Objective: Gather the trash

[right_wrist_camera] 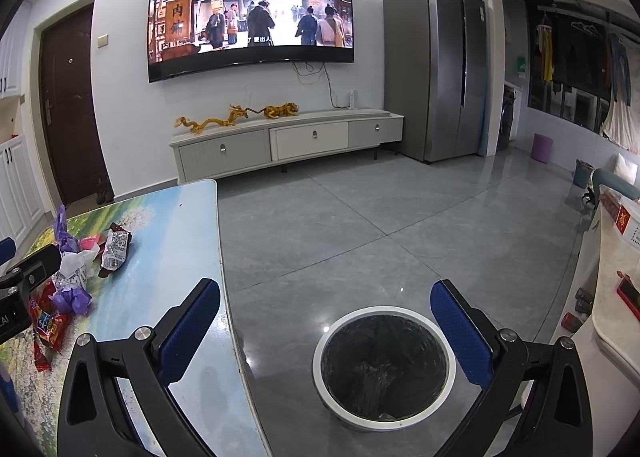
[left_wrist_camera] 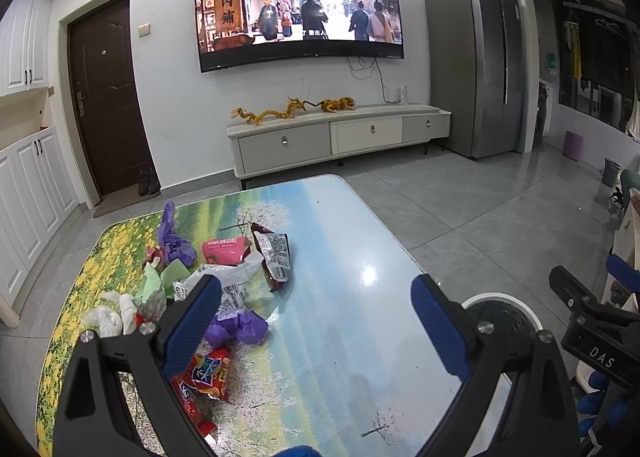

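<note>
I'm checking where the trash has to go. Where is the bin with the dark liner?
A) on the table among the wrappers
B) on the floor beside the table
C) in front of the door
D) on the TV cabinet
B: the bin stands on the grey tiles just off the table edge, below the open right tool.

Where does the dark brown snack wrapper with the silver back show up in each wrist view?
Left wrist: the dark brown snack wrapper lies at centre-left, on the table's blue part, at the right edge of the trash pile.
Right wrist: the same wrapper sits at the far left, mid-height, near the table's far end.
Shared landmark: the wall television, top centre in both views.
</note>
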